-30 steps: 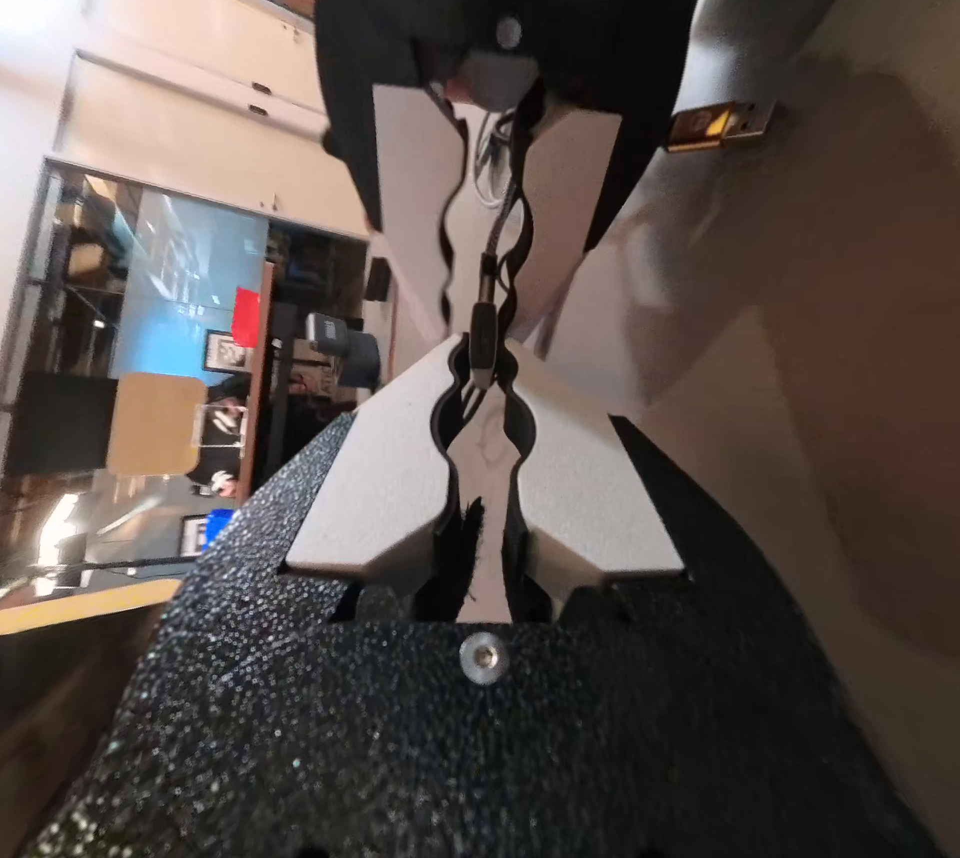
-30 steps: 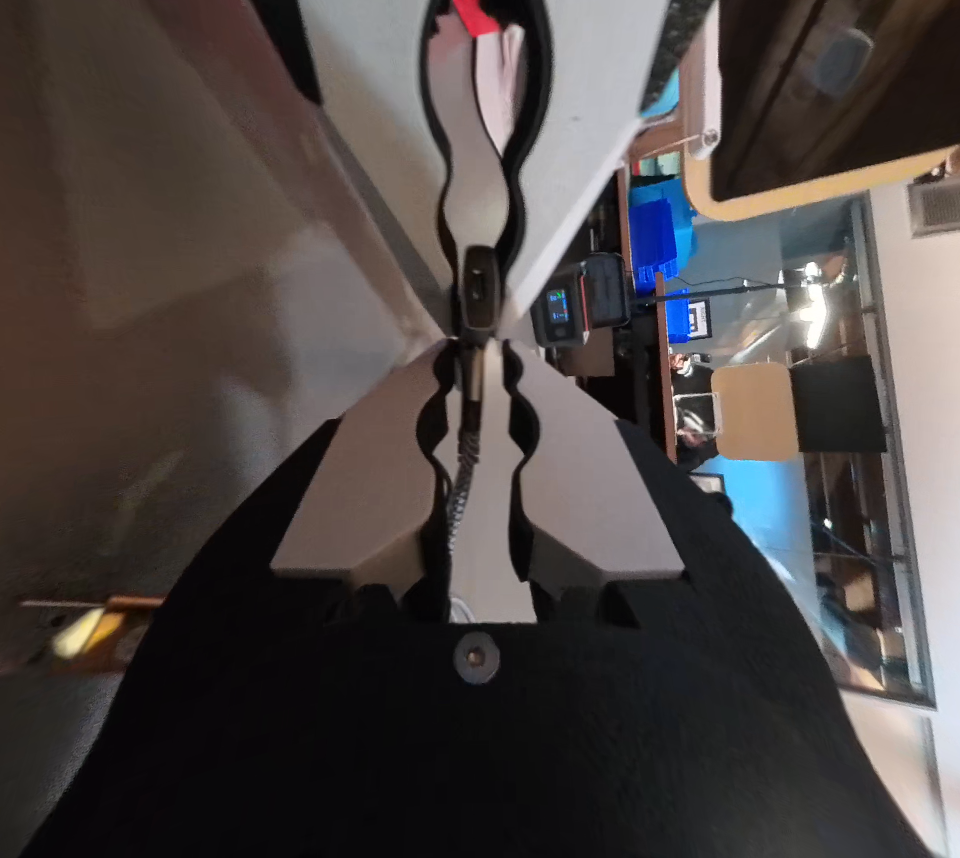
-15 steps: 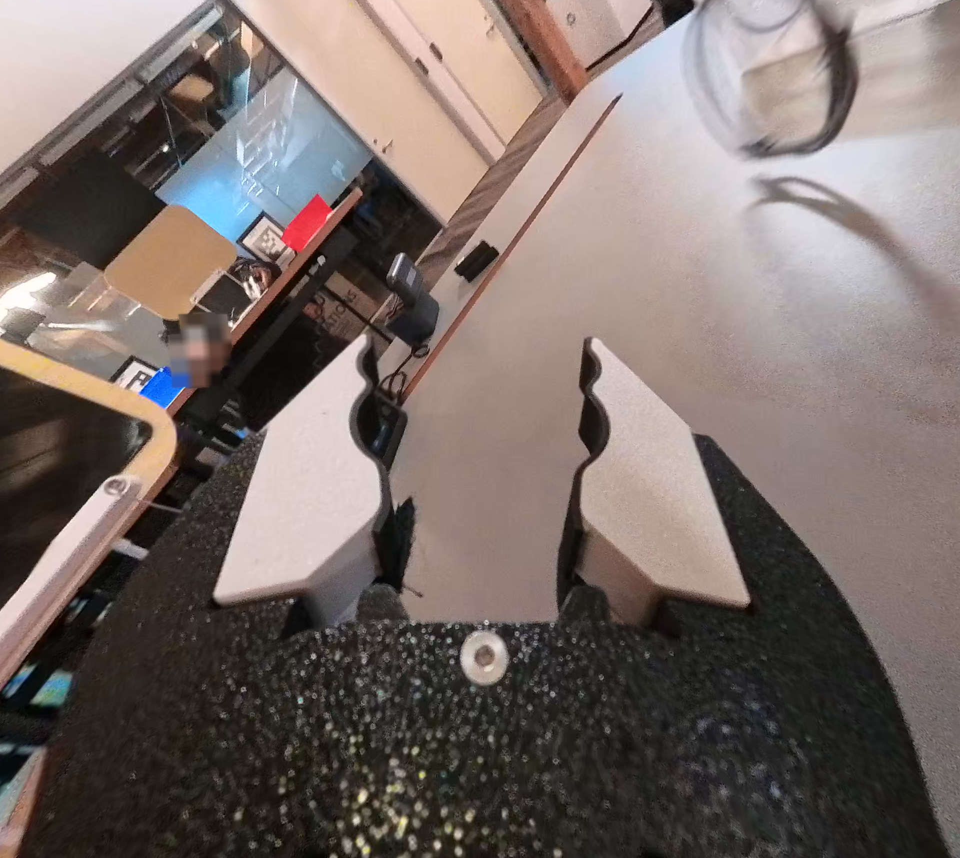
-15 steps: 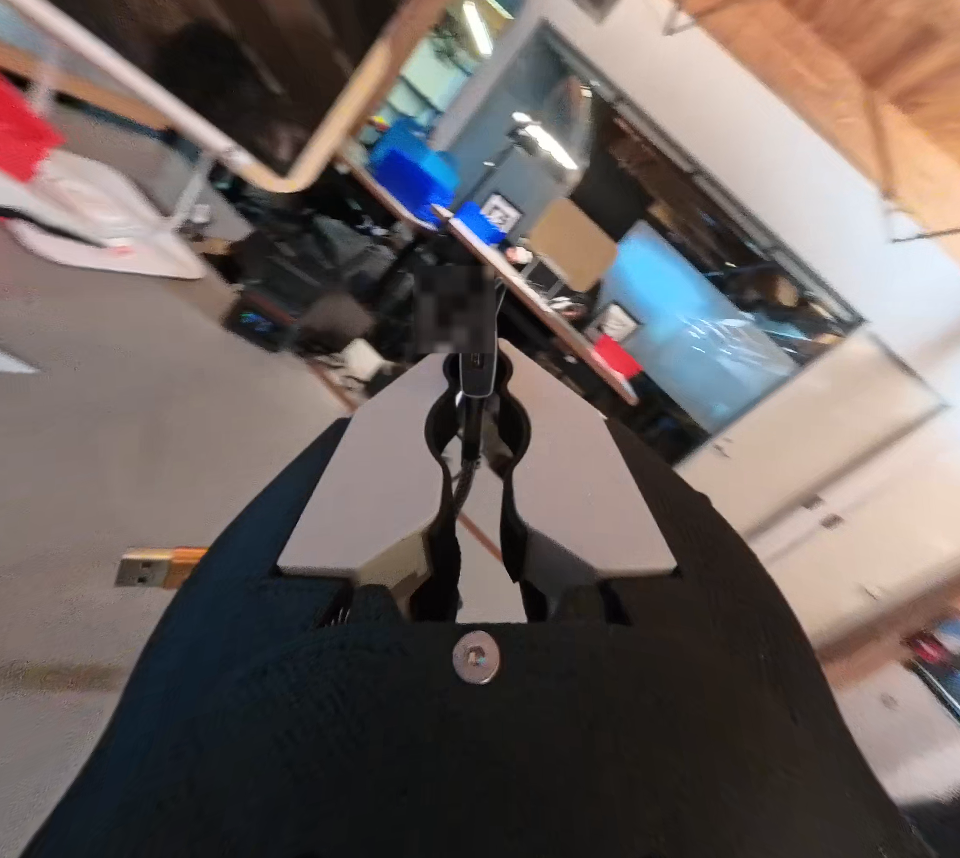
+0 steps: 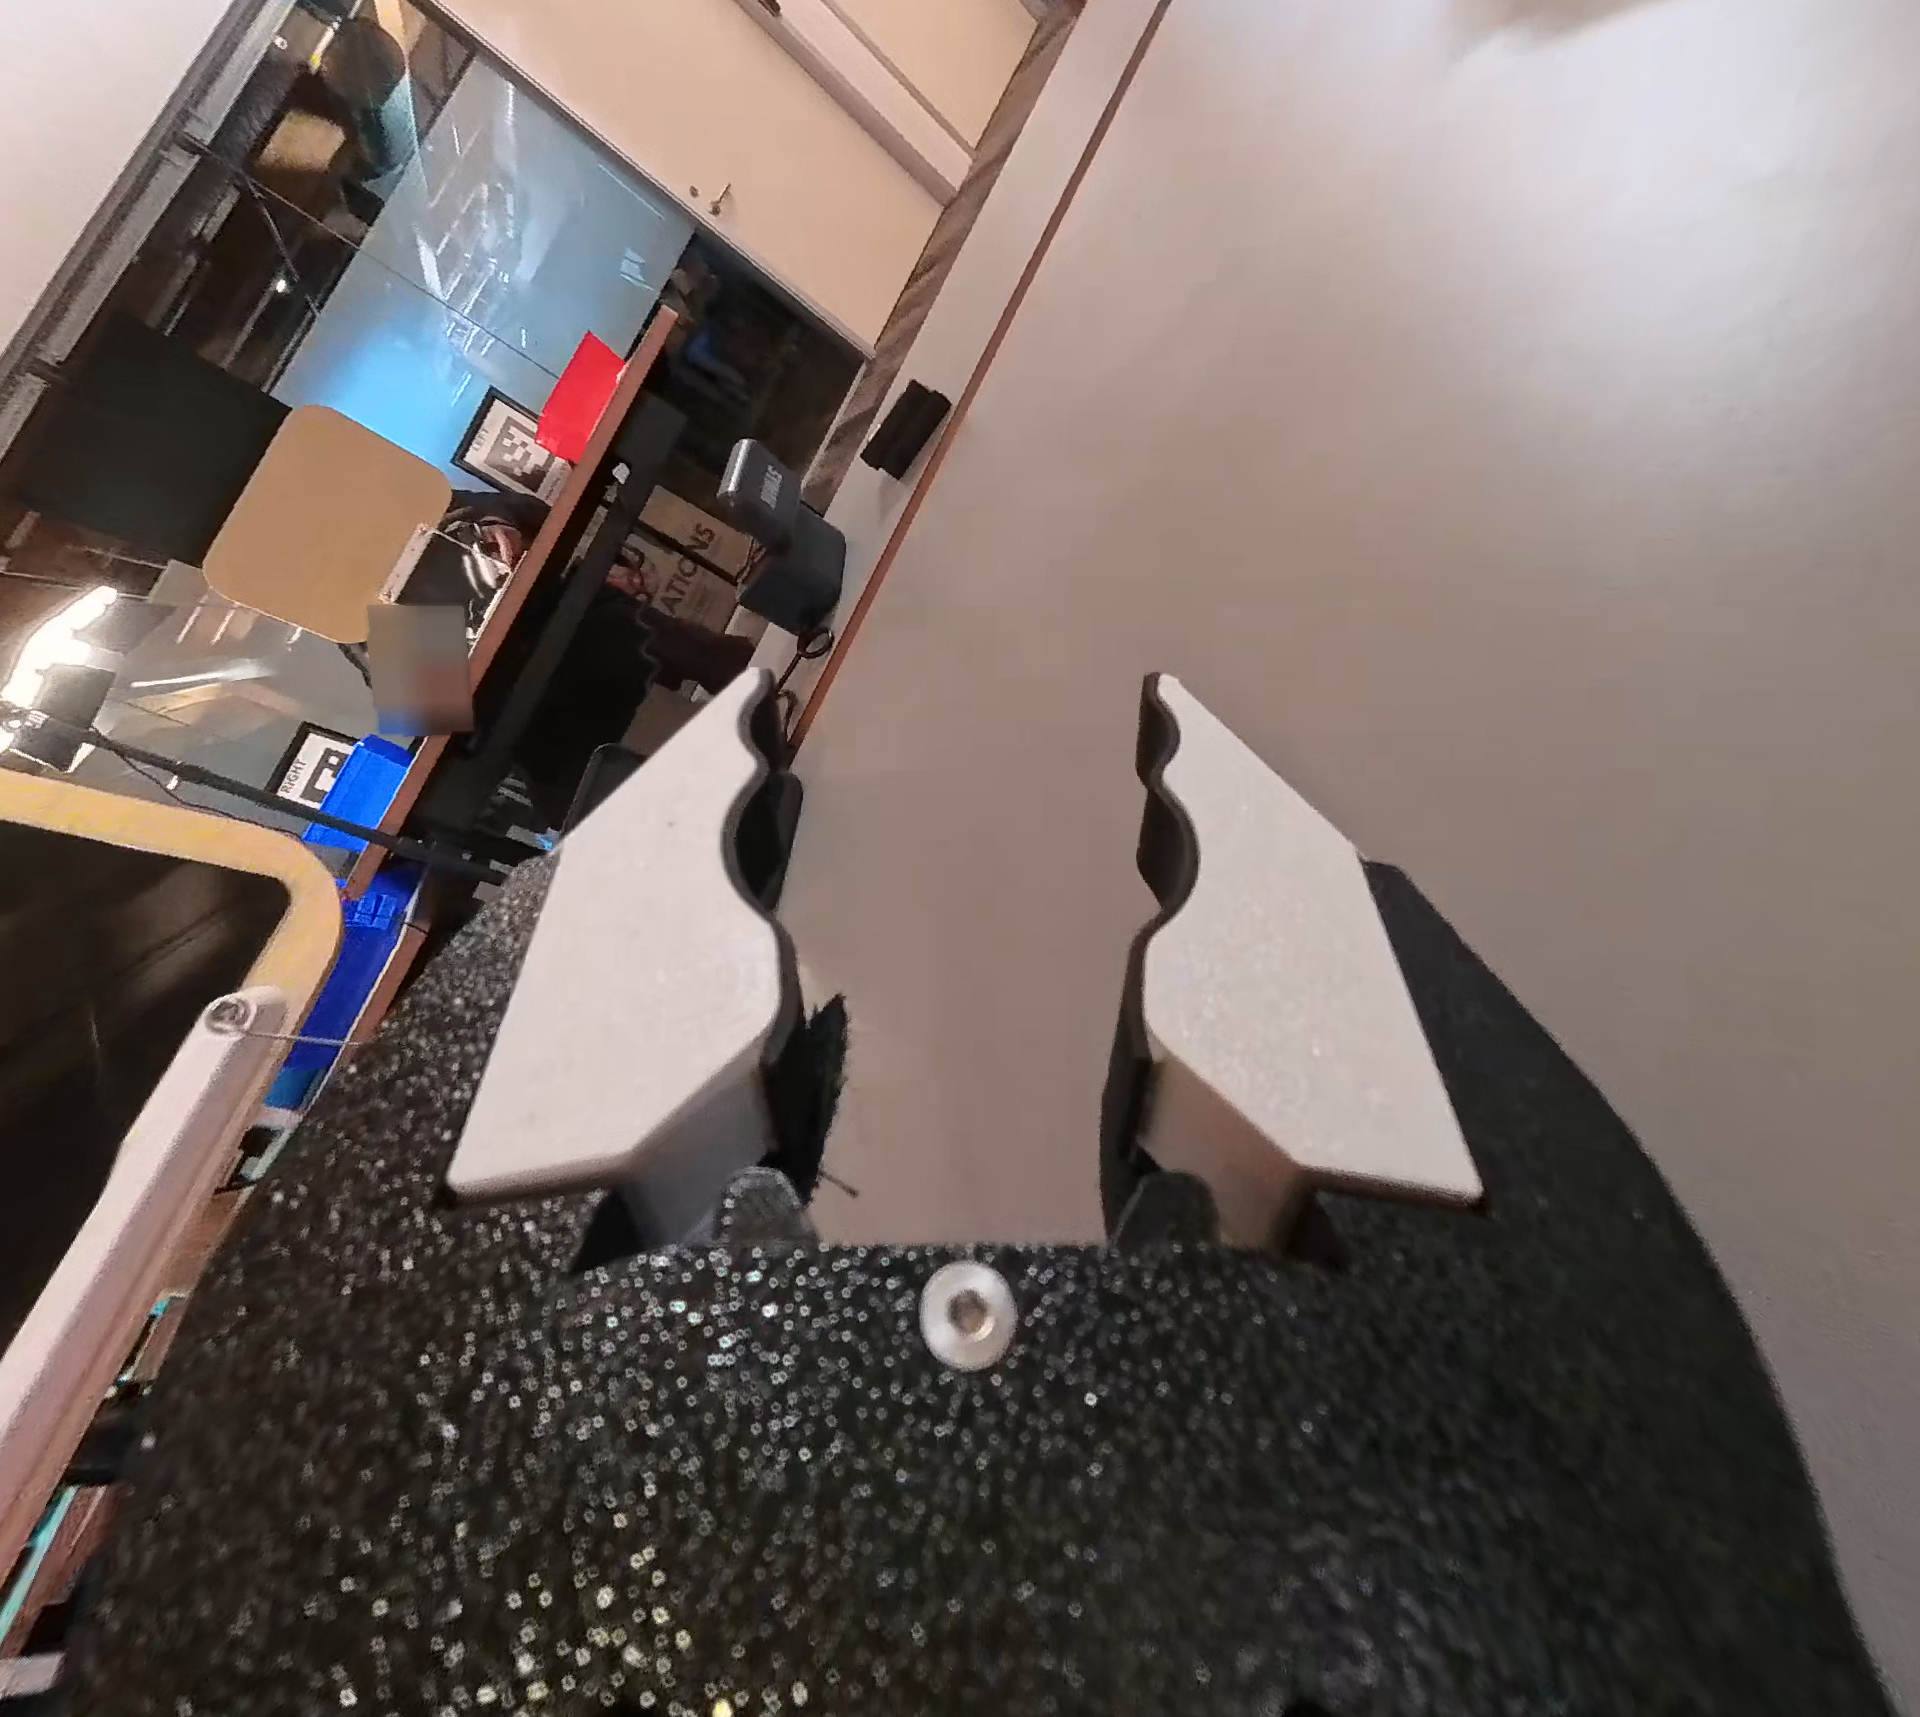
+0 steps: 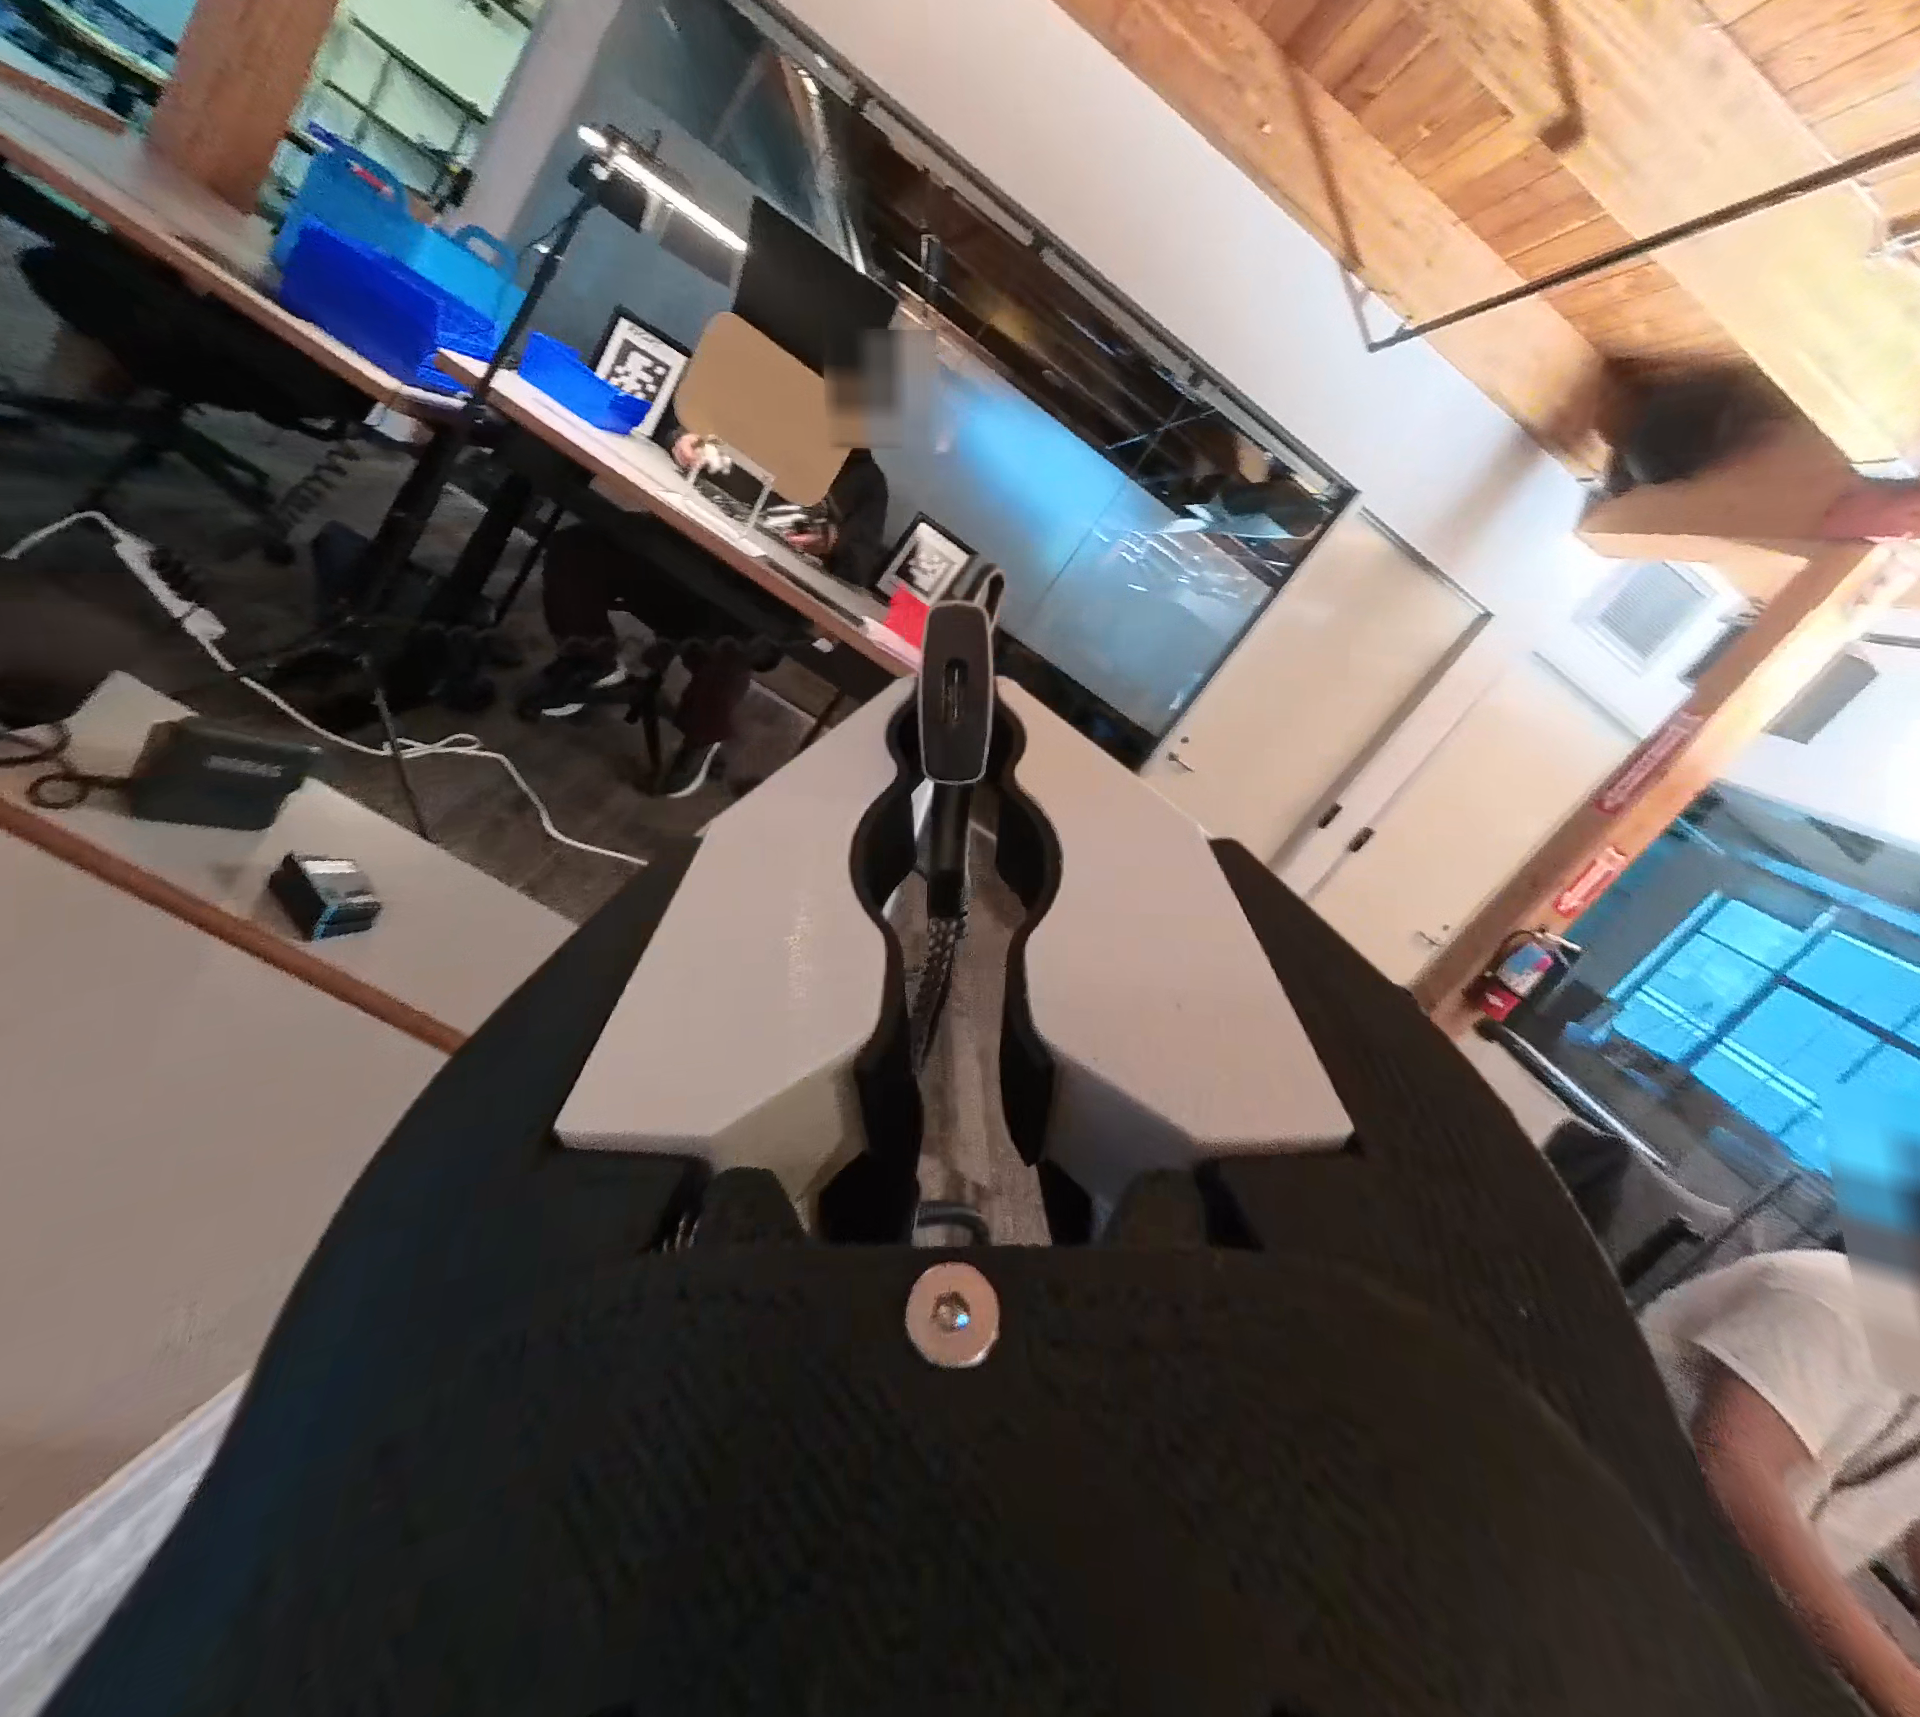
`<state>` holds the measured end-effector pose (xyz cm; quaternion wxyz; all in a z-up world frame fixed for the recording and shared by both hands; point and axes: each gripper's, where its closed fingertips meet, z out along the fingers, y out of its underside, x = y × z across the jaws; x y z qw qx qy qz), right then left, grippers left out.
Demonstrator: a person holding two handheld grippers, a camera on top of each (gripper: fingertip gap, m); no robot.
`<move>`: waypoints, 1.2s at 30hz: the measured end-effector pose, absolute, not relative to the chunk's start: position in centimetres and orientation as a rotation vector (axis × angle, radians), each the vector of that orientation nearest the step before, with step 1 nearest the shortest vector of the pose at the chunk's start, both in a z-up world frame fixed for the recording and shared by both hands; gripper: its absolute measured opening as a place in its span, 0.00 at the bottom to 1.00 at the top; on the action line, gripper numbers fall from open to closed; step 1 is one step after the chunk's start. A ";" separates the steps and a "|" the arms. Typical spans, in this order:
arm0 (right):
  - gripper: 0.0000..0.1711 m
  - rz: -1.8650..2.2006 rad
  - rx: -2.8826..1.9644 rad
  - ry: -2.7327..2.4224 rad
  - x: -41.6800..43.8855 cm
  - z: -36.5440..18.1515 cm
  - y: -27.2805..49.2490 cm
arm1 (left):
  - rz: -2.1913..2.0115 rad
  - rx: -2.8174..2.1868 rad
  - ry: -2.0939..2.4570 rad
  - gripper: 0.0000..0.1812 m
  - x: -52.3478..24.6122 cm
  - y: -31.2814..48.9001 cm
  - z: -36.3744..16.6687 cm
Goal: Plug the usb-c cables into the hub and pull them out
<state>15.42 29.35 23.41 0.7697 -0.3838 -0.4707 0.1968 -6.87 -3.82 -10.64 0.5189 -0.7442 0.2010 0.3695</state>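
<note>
My right gripper (image 6: 954,717) is shut on a black USB-C plug (image 6: 953,691) with a braided cable (image 6: 935,961) running back between the fingers. The plug's open end points away from me into the room, lifted off the table. My left gripper (image 5: 956,701) is open and empty, tilted over the grey table (image 5: 1455,524). The hub is not in either view.
The table's wood-trimmed edge (image 5: 987,337) runs up the left wrist view. A small black box (image 6: 322,893) and a dark adapter (image 6: 218,774) lie on the table in the right wrist view. Other desks, blue bins (image 6: 395,285) and a seated person are beyond.
The two grippers met tip to tip on the cable a second ago. The left gripper has since let go, opened and swung away. The right gripper has swung upward with the plug.
</note>
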 end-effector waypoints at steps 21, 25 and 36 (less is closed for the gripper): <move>0.05 0.185 -0.947 -1.439 14.2 3.3 33.7 | 0.863 -1.804 0.512 0.29 -6.5 -3.5 -12.0; 0.05 0.158 -1.124 -1.889 16.0 -2.4 31.2 | 0.877 -1.801 0.509 0.29 -6.7 -3.6 -12.0; 0.05 0.049 -1.306 -2.349 15.2 -9.0 31.5 | 0.869 -1.817 0.540 0.28 -6.3 -3.2 -12.8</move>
